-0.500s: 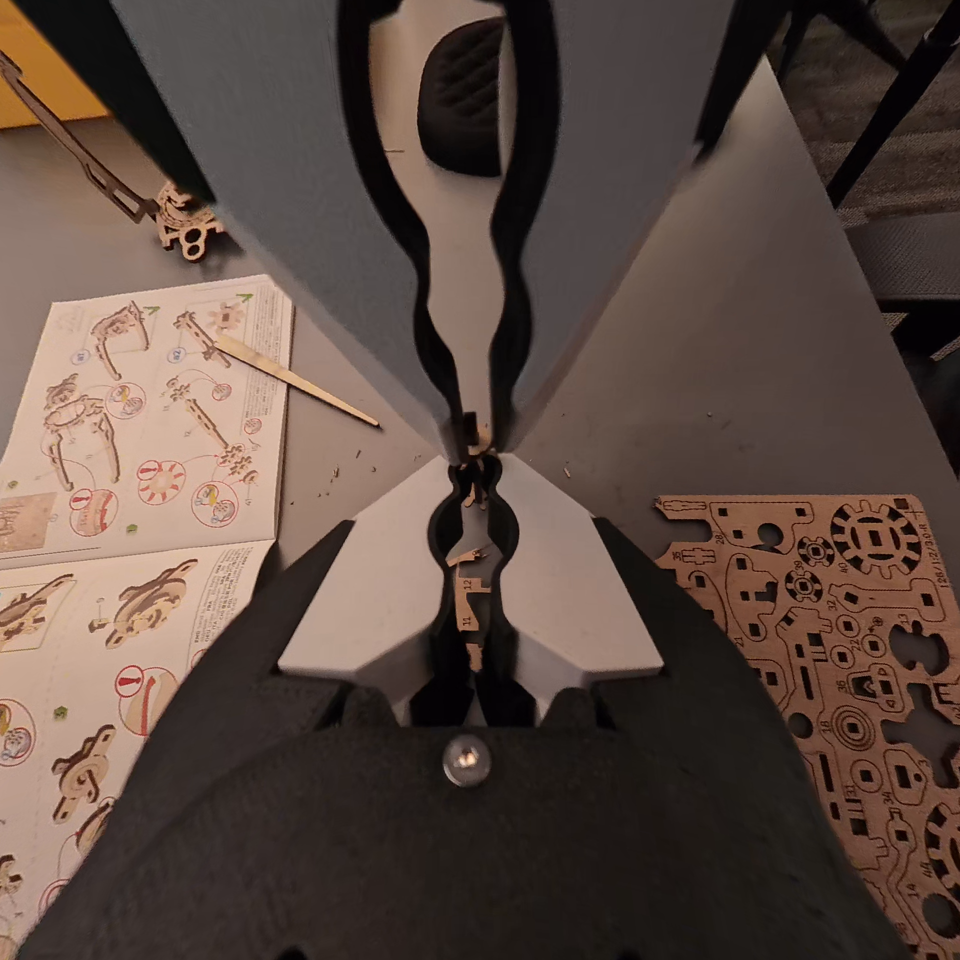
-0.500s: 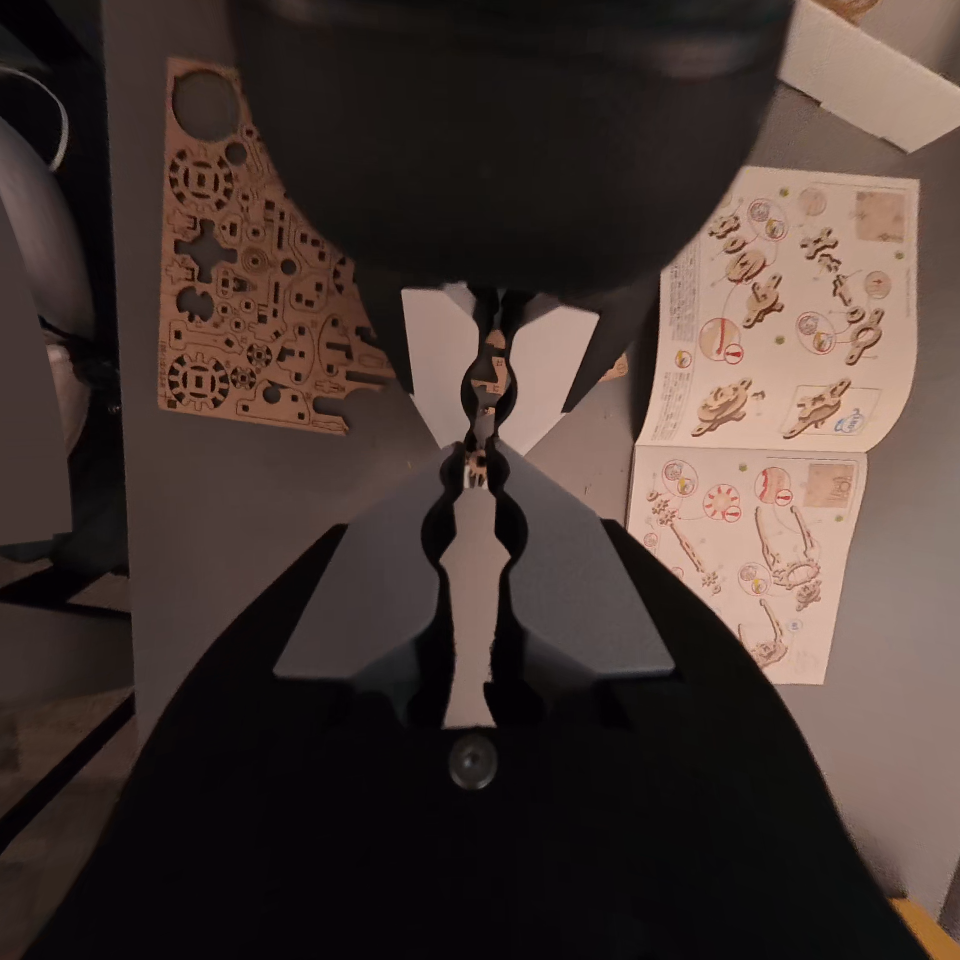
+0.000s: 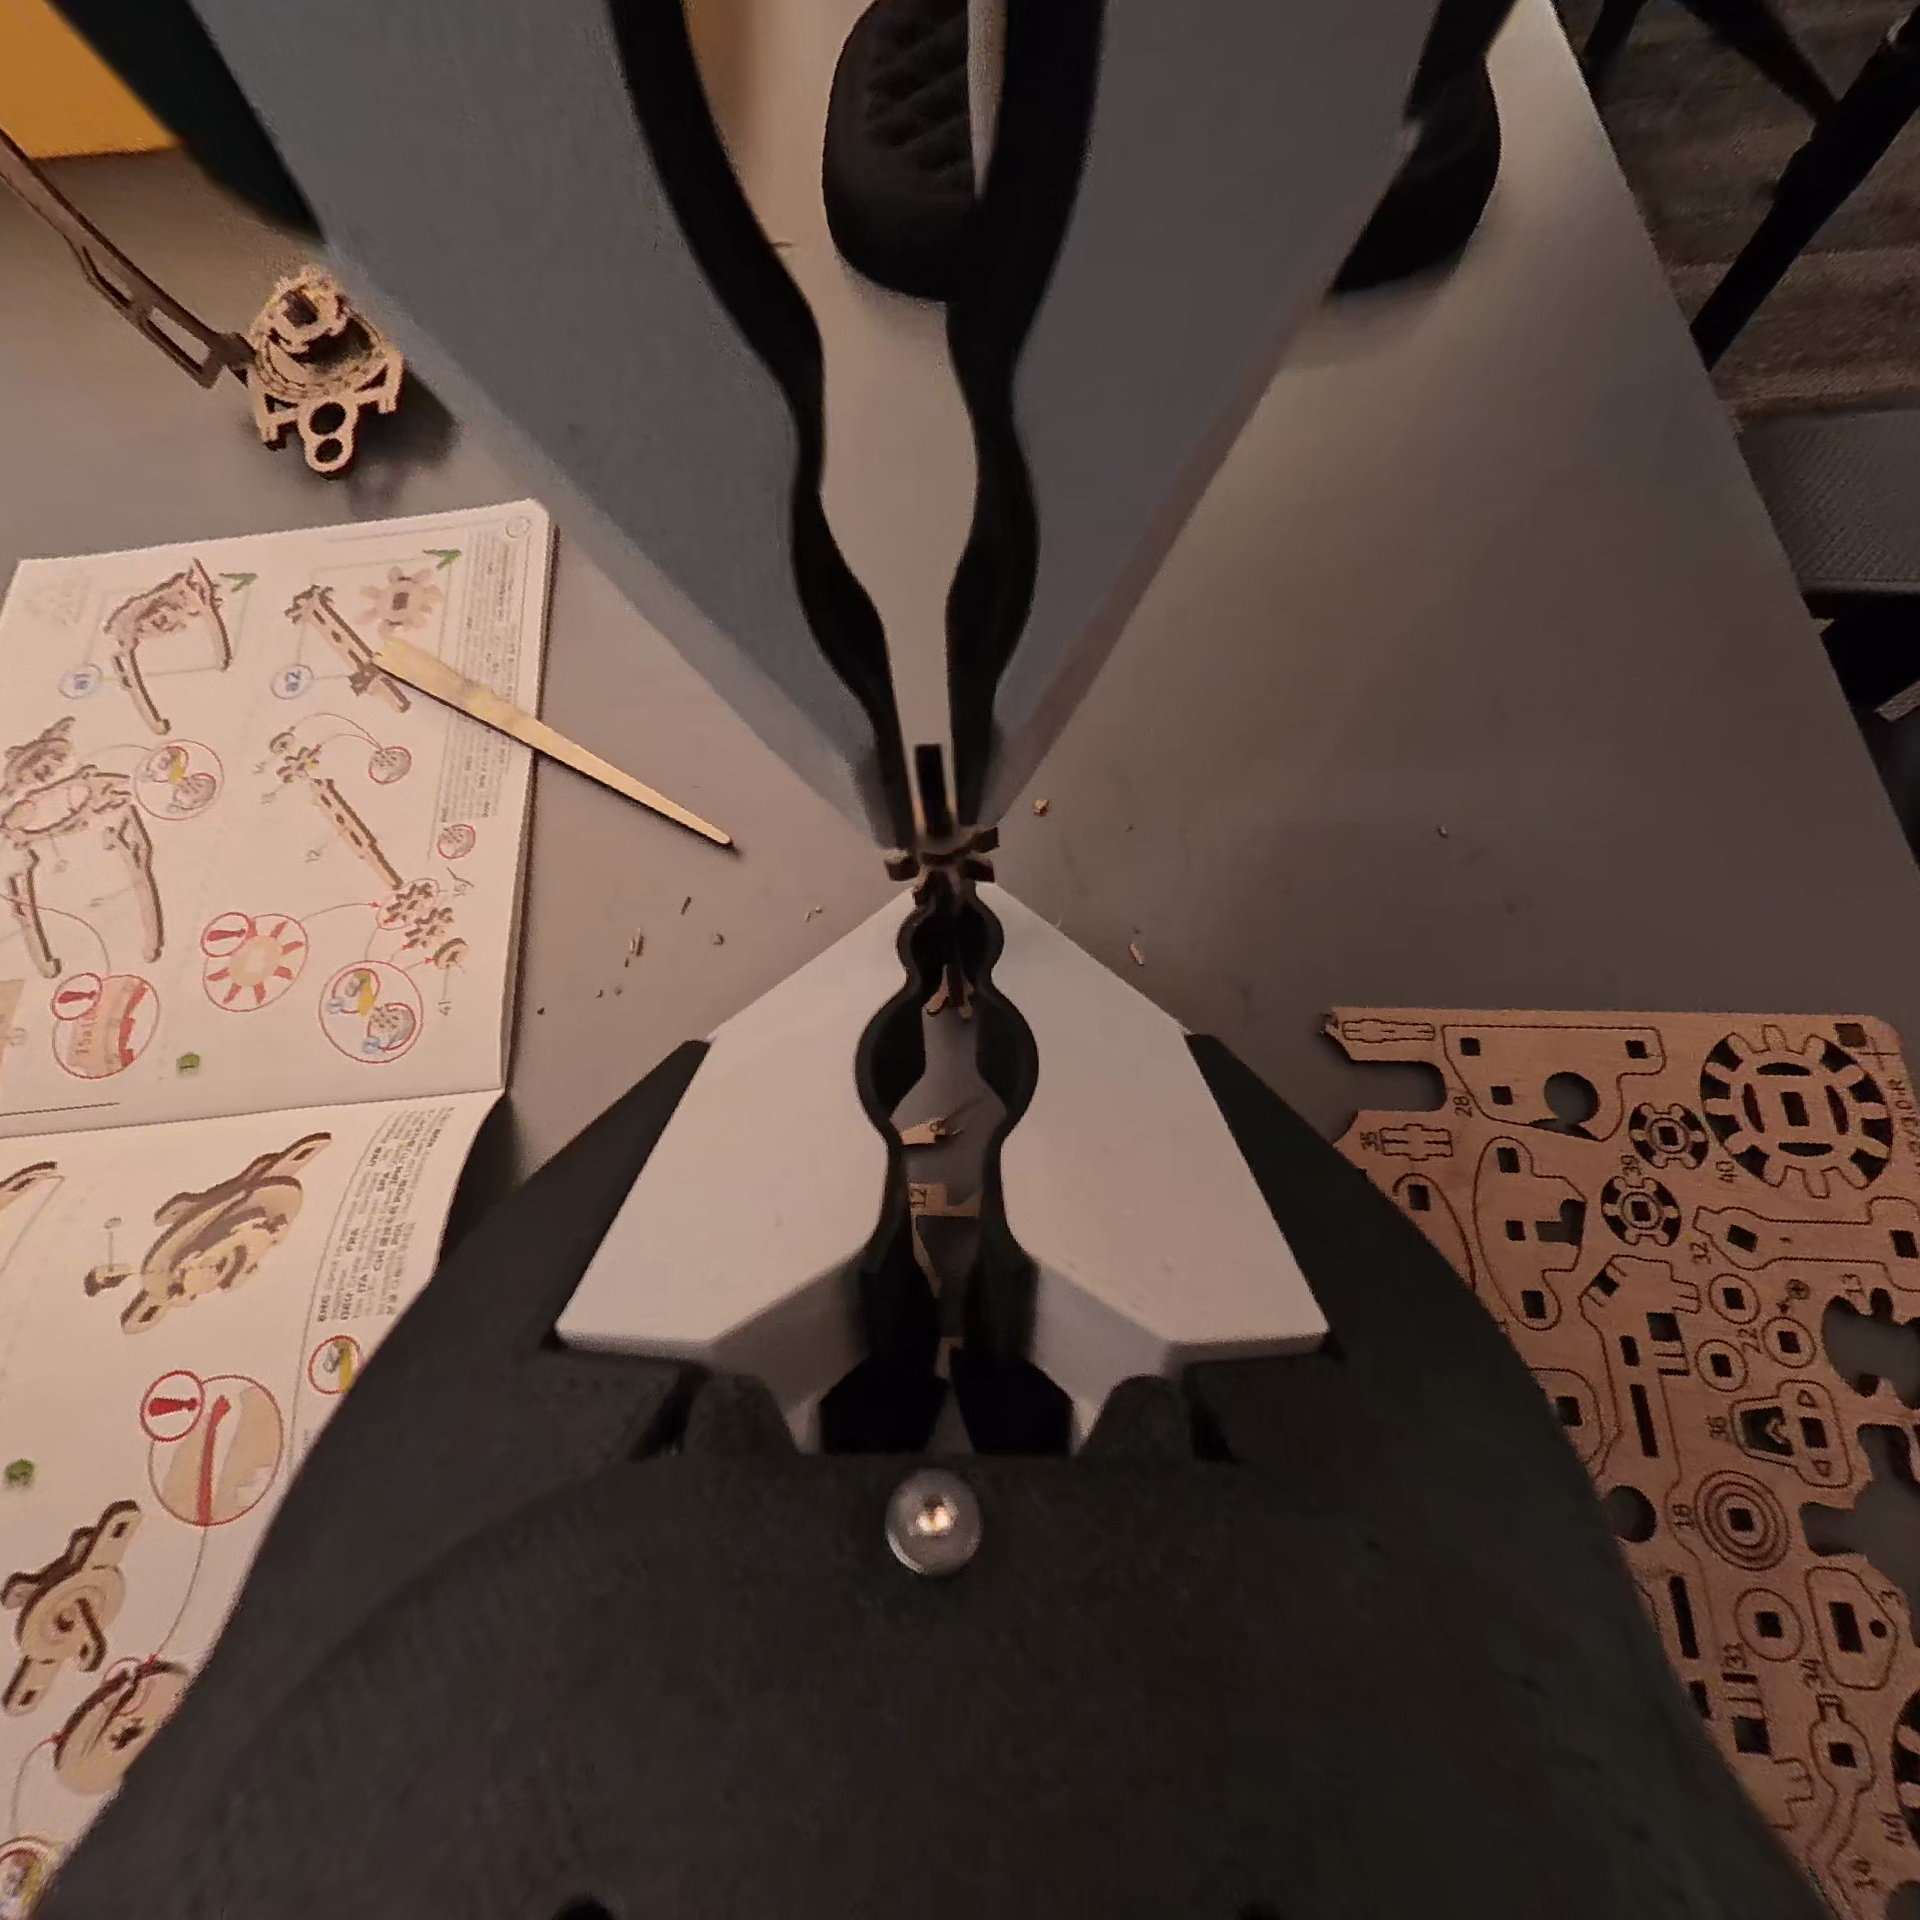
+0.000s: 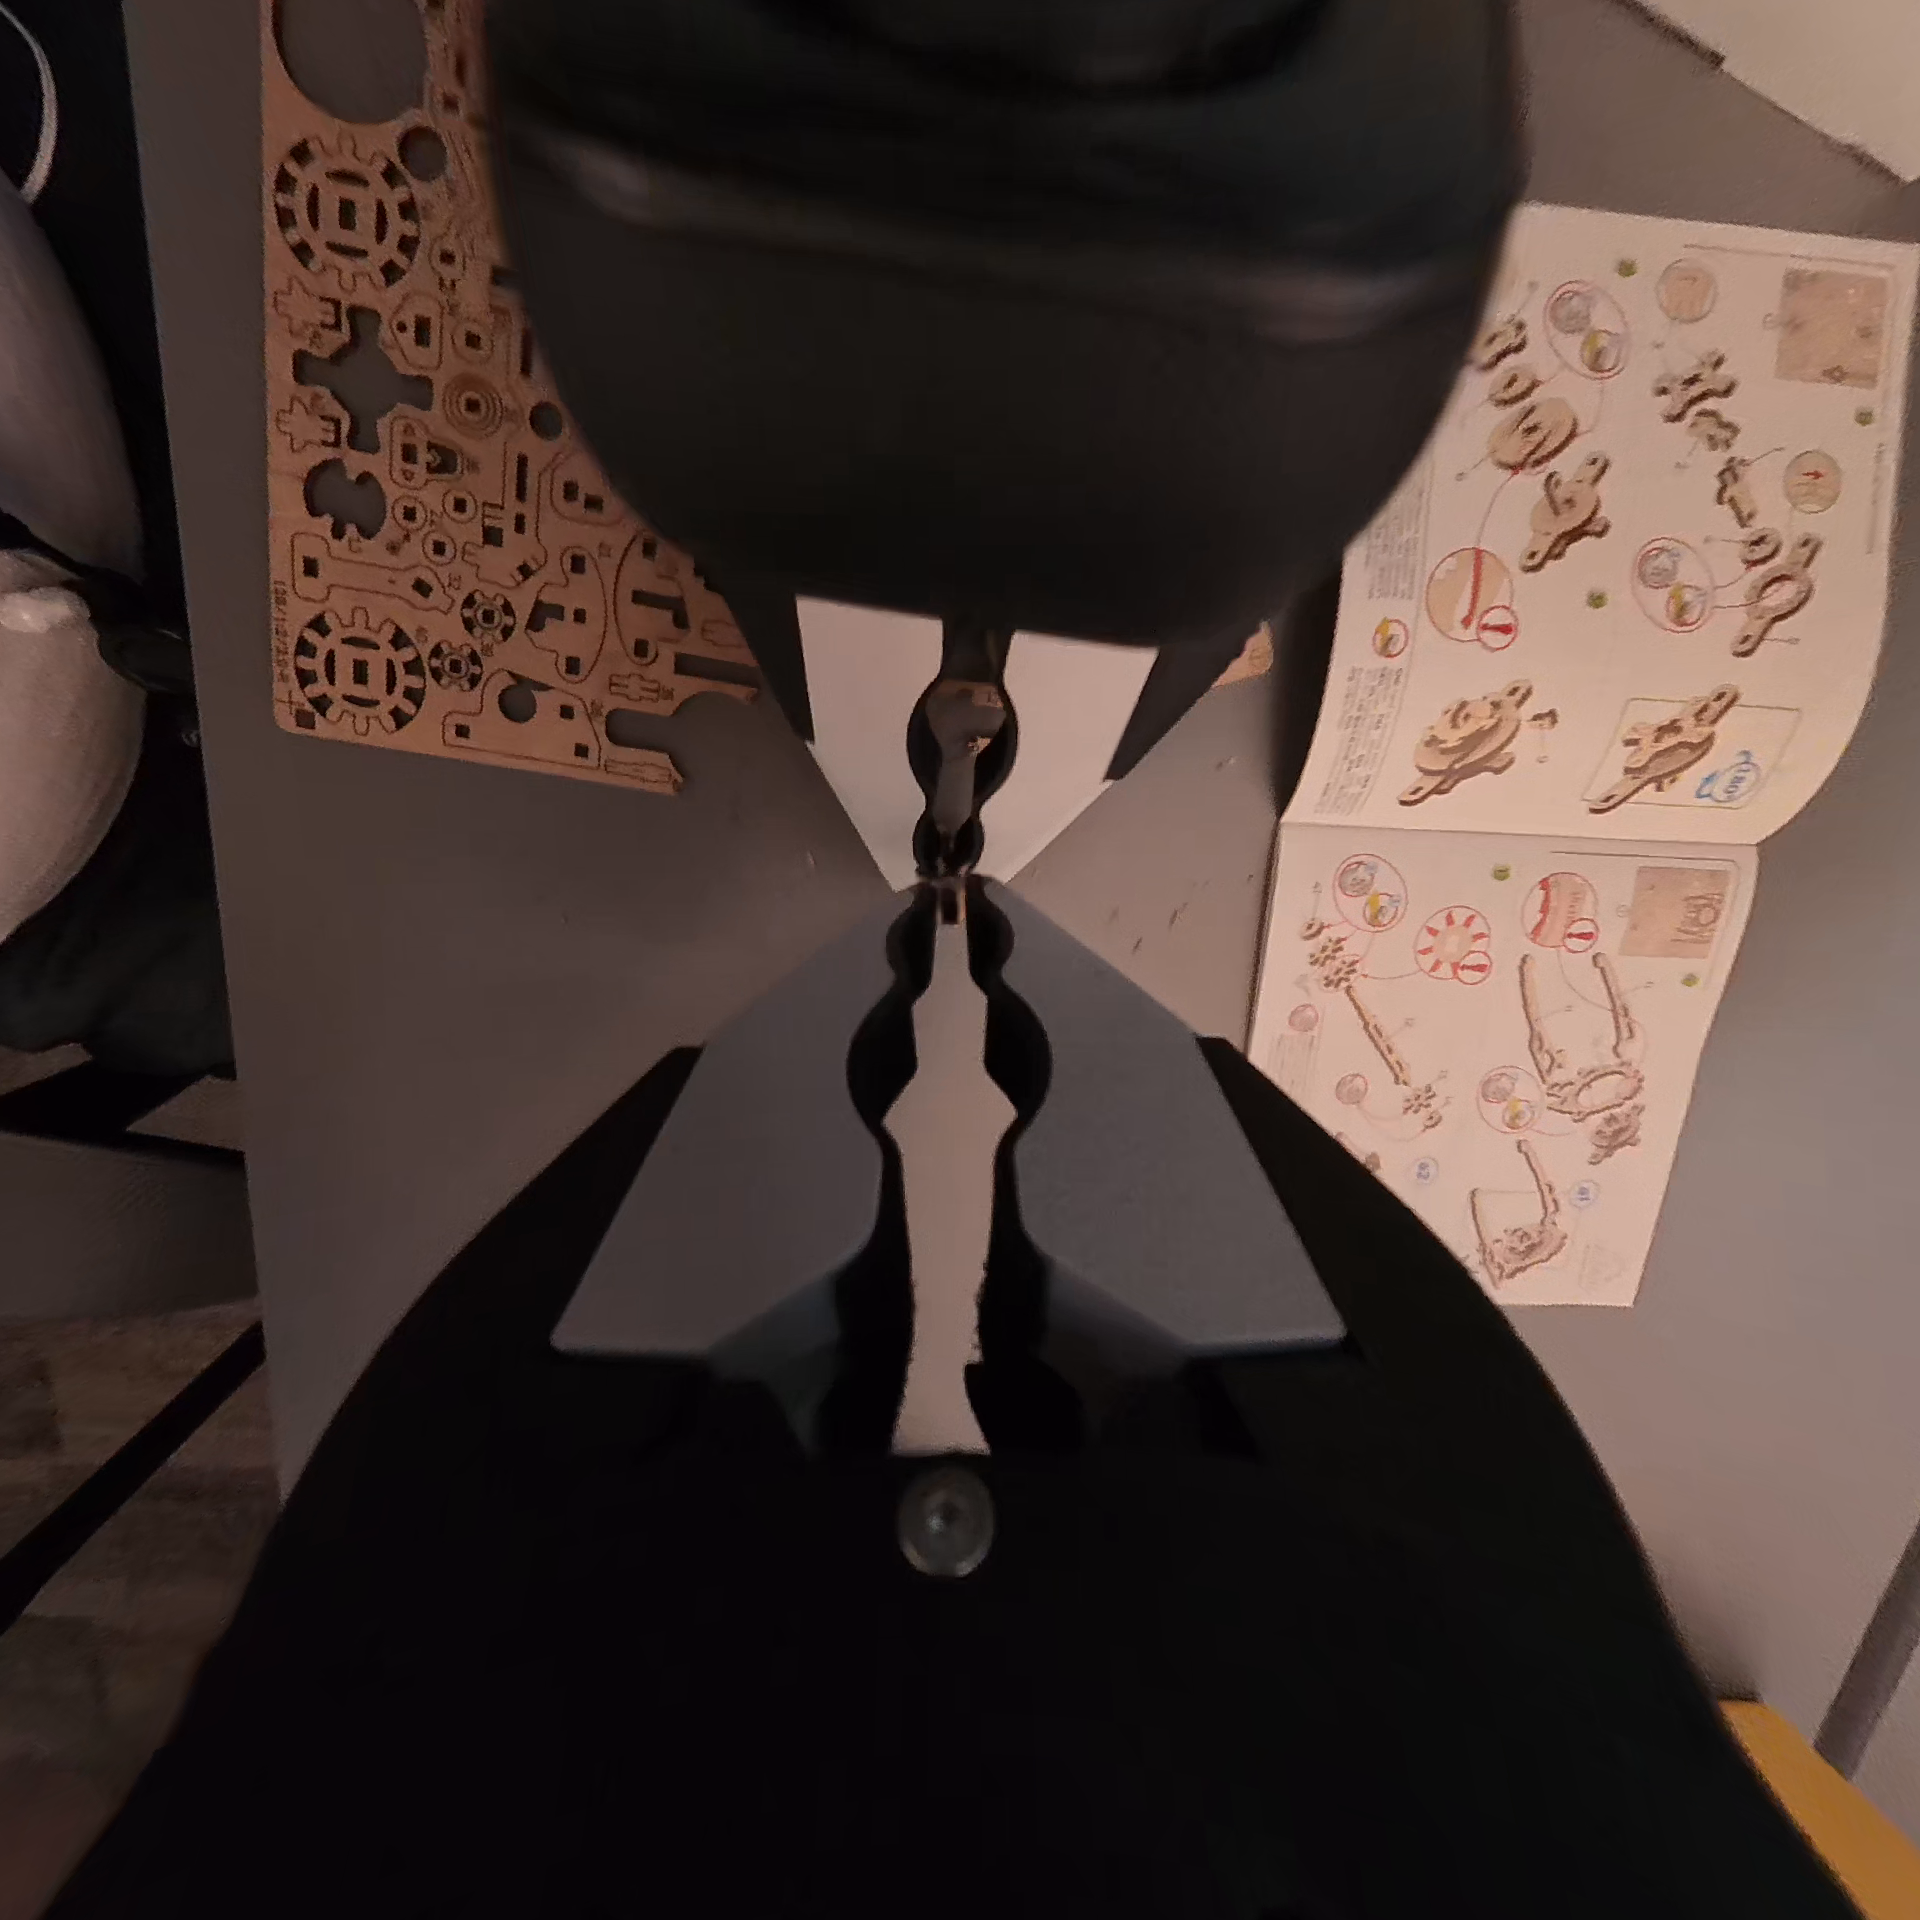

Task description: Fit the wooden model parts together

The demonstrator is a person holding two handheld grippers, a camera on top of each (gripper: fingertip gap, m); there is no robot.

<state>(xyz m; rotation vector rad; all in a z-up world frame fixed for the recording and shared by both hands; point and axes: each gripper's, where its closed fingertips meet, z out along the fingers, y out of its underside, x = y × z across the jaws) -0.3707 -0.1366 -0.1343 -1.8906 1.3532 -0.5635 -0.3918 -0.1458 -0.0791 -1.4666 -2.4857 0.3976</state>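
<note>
The small toothed wooden gear piece is pinched at the tips of the white-fingered left gripper, closed on it, and met tip to tip by the grey-fingered right gripper, clamped on a dark wooden peg. Bare grey table lies beneath, between the illustrated instruction booklet and the laser-cut plywood sheet.

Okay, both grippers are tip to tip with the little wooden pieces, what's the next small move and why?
Probably a slow, straight push of the right gripper toward the left gripper. The small toothed wheel sits at the meeting tips with the dark peg entering it; whether it is fully seated cannot be told.
</note>
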